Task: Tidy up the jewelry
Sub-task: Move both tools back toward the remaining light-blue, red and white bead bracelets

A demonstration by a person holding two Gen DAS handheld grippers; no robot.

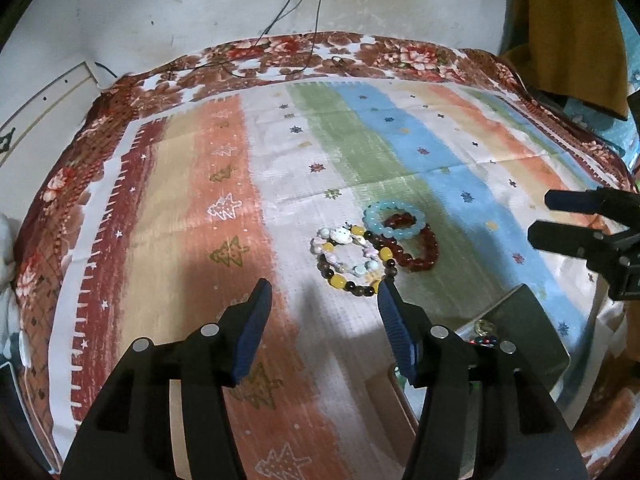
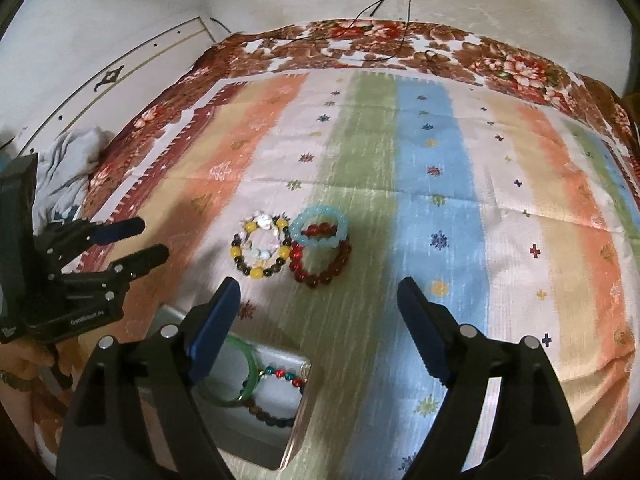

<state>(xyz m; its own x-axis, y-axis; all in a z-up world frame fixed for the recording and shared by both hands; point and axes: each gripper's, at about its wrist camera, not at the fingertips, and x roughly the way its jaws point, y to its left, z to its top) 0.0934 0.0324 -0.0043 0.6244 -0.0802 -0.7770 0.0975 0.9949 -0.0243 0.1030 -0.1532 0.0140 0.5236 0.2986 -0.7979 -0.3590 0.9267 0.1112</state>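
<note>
while both grippers, left [image 1: 324, 300] and right [image 2: 320, 296], hang wide and empty, bracelets [image 2: 292, 246] lie clustered on cloth [image 2: 440, 168]; box [image 2: 298, 420] partly filled; next: pinch one bead ring, likely blue [image 2: 319, 226] on top.

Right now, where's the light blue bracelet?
Light blue bracelet lies mid-cloth in both views, overlapping the red bracelet, right of the yellow-and-brown bracelet.

Left gripper [image 1: 325, 294] and right gripper [image 2: 320, 294], jaws wide apart, empty.

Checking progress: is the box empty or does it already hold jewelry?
Not empty. The box holds a green bangle and two beaded bracelets.
</note>
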